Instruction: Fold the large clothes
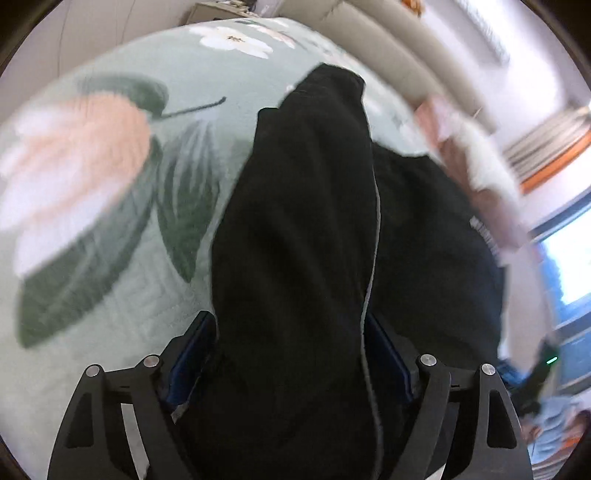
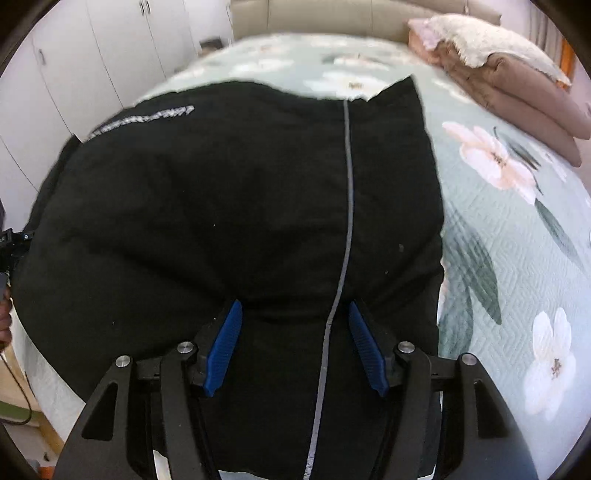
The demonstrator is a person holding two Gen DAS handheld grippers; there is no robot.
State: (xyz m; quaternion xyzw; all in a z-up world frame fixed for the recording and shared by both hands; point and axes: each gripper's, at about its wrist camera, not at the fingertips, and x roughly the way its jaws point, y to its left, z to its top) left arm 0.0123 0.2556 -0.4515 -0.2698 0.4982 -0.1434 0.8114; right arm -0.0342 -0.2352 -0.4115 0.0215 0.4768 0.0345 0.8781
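A home bedroom. A wide bed carries a quilted green bedspread [image 2: 517, 229] printed with large pale flowers, with a padded beige headboard [image 2: 325, 16] at the far end. Folded pinkish-brown bedding [image 2: 517, 88] is stacked at the far right, white wardrobe doors [image 2: 92, 55] line the left wall, and a bright window [image 1: 569, 262] shows at the right.

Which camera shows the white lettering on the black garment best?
The right wrist view: the white printed lettering lies unobstructed on the black fabric garment. The left wrist view shows only a blurred sliver at the garment's edge.

Left gripper [image 1: 291, 332] seemingly clamped, right gripper [image 2: 295, 317] fingers spread apart.
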